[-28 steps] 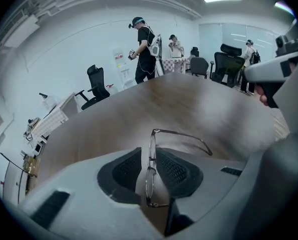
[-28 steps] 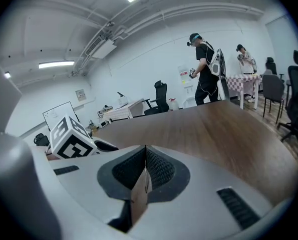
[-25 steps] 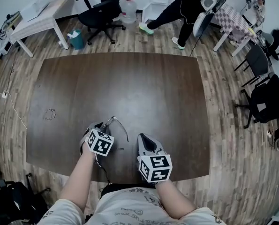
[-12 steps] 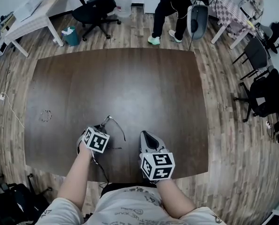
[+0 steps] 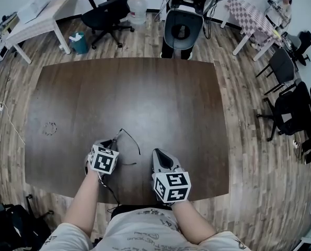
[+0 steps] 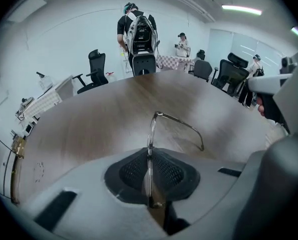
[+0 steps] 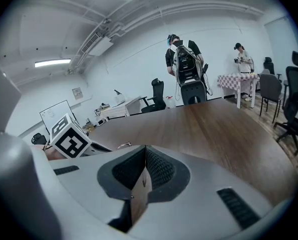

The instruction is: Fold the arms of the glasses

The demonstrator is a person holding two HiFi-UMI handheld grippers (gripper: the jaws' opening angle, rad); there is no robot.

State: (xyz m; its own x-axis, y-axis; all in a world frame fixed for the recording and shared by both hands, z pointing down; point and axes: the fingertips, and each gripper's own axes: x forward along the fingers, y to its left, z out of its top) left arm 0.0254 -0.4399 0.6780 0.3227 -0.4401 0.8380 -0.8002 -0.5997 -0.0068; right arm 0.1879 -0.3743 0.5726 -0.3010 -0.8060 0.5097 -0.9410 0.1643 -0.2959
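Your left hand-held gripper (image 6: 149, 153) is clamped on the glasses (image 5: 129, 135). Its jaws have just been closing, and in the left gripper view the thin front frame stands edge-on between the two dark pads, pinched there. From the top of that frame one arm (image 6: 181, 125) sticks out, still unfolded. It runs off to the right and ends in a downward hook over the desk (image 5: 145, 98). Whether the hook touches the wood cannot be told.

In the head view the glasses are near your edge of the desk, a little left of its middle. They lie just ahead of your left cube (image 5: 103, 159), and the wire of the arm curves toward your right side.

Your right hand-held gripper (image 7: 144, 153) has its jaws together with nothing between them. It points out over the desk, just beside the left one and to its right, apart from the glasses. In the right gripper view your left cube shows at the left, close by.

At the far edge of the desk stands a person (image 6: 137, 31) with a pack on the back. A black chair (image 5: 111, 7) stands on the floor beyond the desk's far left corner.
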